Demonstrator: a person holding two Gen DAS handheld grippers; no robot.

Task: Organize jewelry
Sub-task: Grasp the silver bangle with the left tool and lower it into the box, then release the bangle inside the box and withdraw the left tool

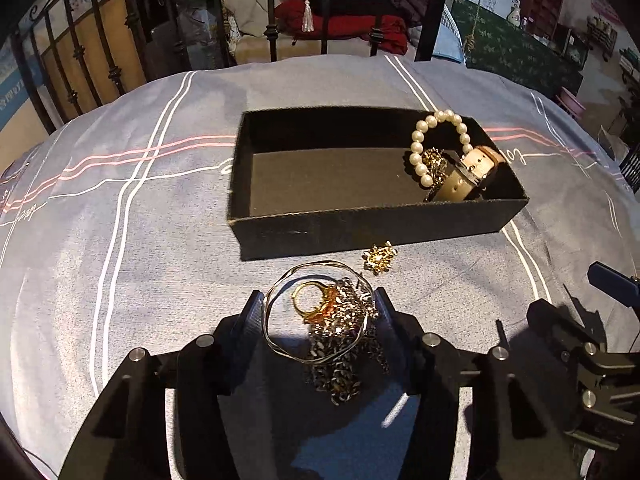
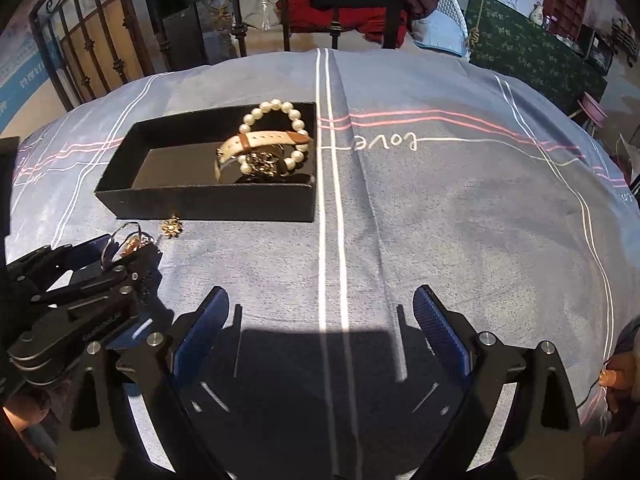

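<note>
Glossy pearl bracelet (image 1: 440, 144), matt black box (image 1: 360, 224), woven cloth bedspread (image 1: 160, 200).

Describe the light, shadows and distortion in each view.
Left wrist: low sun glints on the bangle; the hand-held gripper shades the sheet. Right wrist: gripper shadow near; fisheye curves the bed's edge in both.

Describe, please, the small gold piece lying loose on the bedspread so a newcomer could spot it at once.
Find the black box on the bedspread. Just outside its near wall lies a small gold flower-shaped brooch. It lies apart from the tangle of chains and bangle between the left gripper's fingers.
</note>
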